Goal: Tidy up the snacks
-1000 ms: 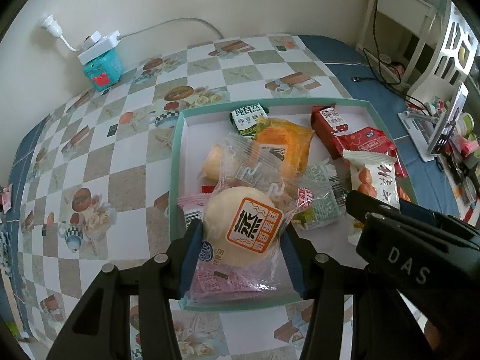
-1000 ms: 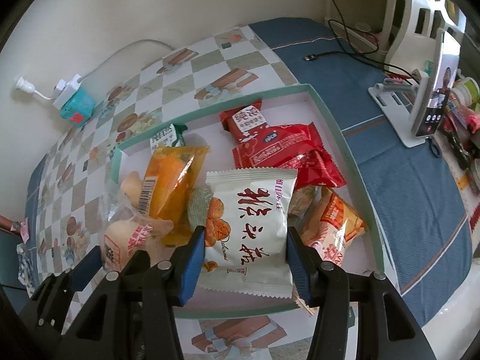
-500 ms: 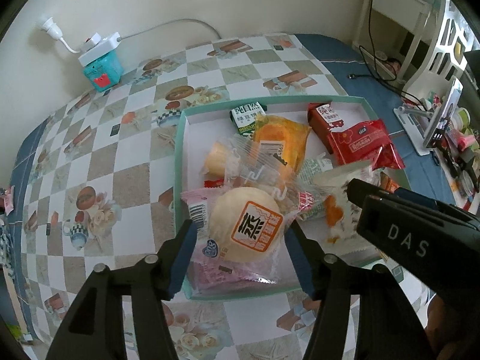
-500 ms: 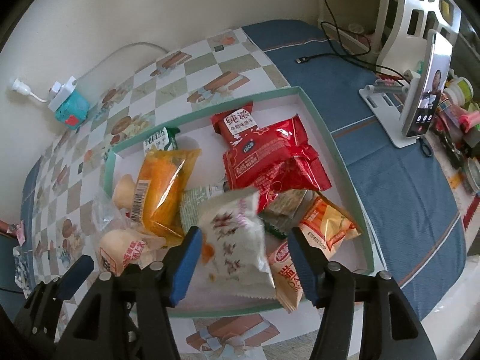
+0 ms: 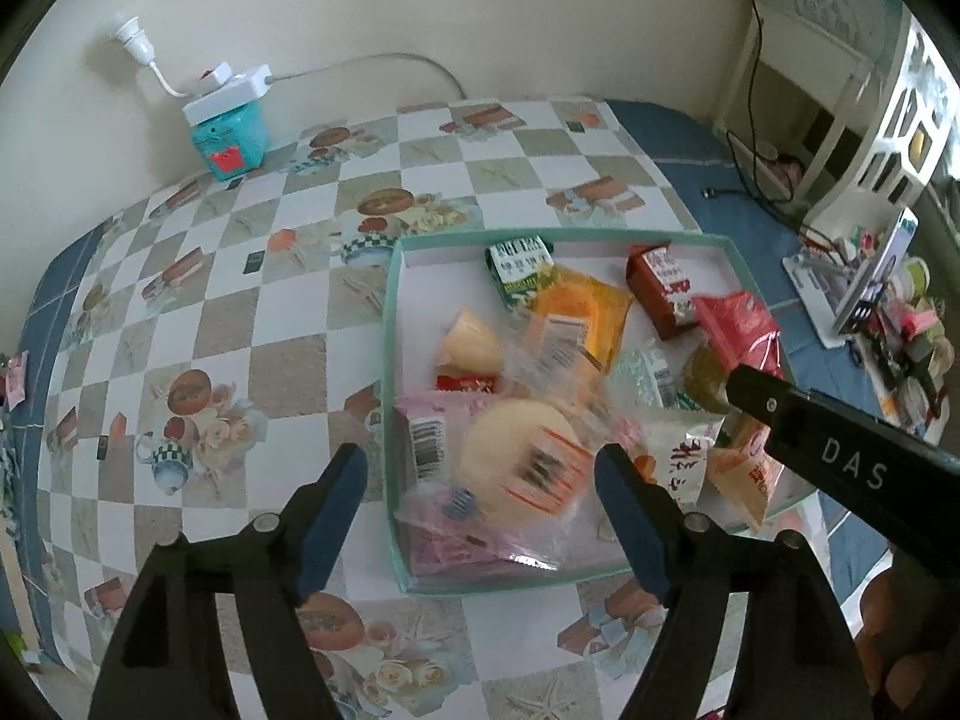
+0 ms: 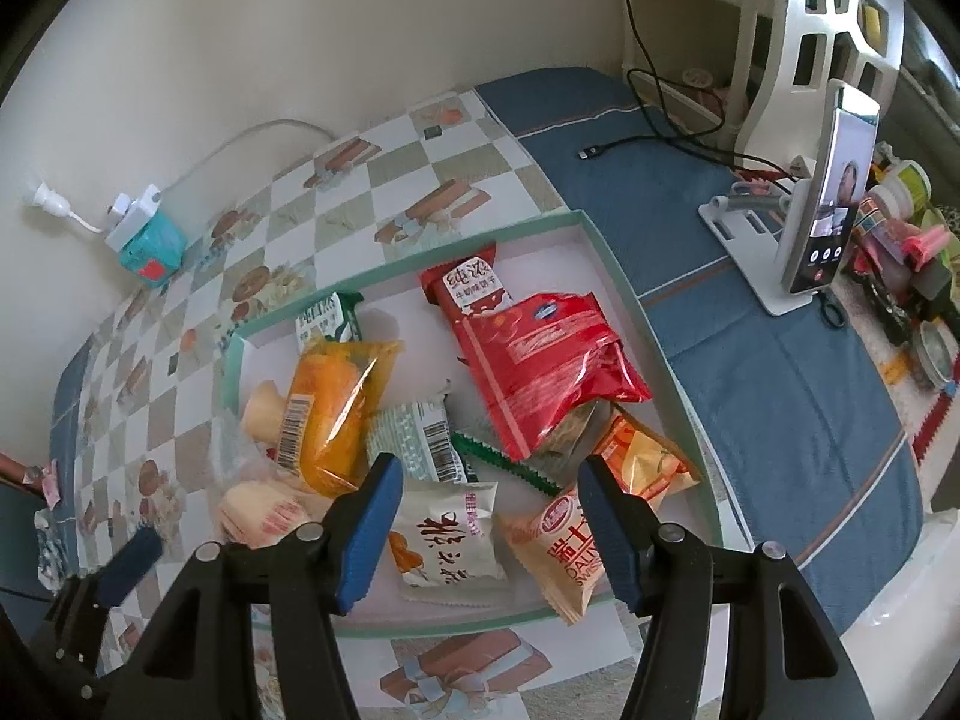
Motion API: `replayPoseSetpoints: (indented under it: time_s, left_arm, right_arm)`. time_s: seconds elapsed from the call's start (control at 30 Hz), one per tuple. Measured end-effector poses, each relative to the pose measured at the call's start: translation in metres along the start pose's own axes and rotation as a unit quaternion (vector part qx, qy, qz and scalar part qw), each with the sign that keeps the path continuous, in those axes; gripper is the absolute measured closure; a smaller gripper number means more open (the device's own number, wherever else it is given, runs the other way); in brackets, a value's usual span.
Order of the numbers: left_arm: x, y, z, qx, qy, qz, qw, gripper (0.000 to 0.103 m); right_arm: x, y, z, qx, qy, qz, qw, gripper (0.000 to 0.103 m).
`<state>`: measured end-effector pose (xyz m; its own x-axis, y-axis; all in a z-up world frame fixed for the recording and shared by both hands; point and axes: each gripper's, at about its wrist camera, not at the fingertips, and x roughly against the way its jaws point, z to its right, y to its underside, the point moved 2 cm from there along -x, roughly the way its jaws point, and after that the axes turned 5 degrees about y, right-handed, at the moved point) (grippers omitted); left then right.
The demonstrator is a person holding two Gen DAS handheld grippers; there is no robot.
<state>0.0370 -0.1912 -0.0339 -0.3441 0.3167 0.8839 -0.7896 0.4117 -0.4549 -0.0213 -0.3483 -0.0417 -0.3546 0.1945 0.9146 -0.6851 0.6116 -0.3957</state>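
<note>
A teal-rimmed white tray [image 5: 389, 360] holds several snack packs. My left gripper [image 5: 479, 459] hangs over its near left corner, jaws opening wide. A clear-wrapped round bun [image 5: 522, 468] lies blurred on a pink pack below them, free of both pads. My right gripper [image 6: 491, 468] stands open over the tray's near edge. A white snack pack [image 6: 447, 534] lies flat beneath it, untouched. A red pack [image 6: 540, 354] and an orange pack [image 6: 333, 402] lie farther in. One of the left gripper's fingers [image 6: 129, 558] shows at the lower left of the right wrist view.
A power strip on a teal box [image 5: 231, 132] sits by the wall at the back left. A phone on a white stand [image 6: 822, 204] and small clutter stand on the blue cloth [image 6: 780, 390] to the right. The tray rests on a checkered tablecloth [image 5: 240, 330].
My left gripper has opened and risen, letting the bun drop onto the tray. My right gripper has let go of the white pack, which now lies flat in the tray.
</note>
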Motion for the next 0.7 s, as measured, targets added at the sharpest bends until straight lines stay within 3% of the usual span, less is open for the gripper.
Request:
replayPoseSetpoints:
  time_s: [0.17,0.37,0.53,0.6,0.7]
  left_arm:
    - [0.005,-0.004,-0.021,0.039,-0.007,0.009,0.9992,0.024]
    - [-0.001,0.0,-0.064,0.127,-0.062,-0.002,0.99,0.017]
    - [-0.014,0.012,-0.098,0.183,-0.108,-0.033,0.9766,0.013]
    - [-0.015,0.015,-0.106,0.198,-0.112,-0.037,0.973,0.007]
    - [-0.013,0.016,-0.115,0.211,-0.115,-0.032,0.9702,0.007]
  right_arm:
    - [0.0,0.0,0.001,-0.003,0.001,-0.001,1.0,0.038]
    - [-0.004,0.002,-0.003,0.007,0.004,-0.01,1.0,0.038]
    - [-0.007,0.005,-0.014,0.024,0.006,-0.012,1.0,0.026]
    - [-0.007,0.007,-0.02,0.033,0.005,-0.011,0.999,0.024]
    - [-0.009,0.009,-0.025,0.045,0.007,-0.011,0.999,0.019]
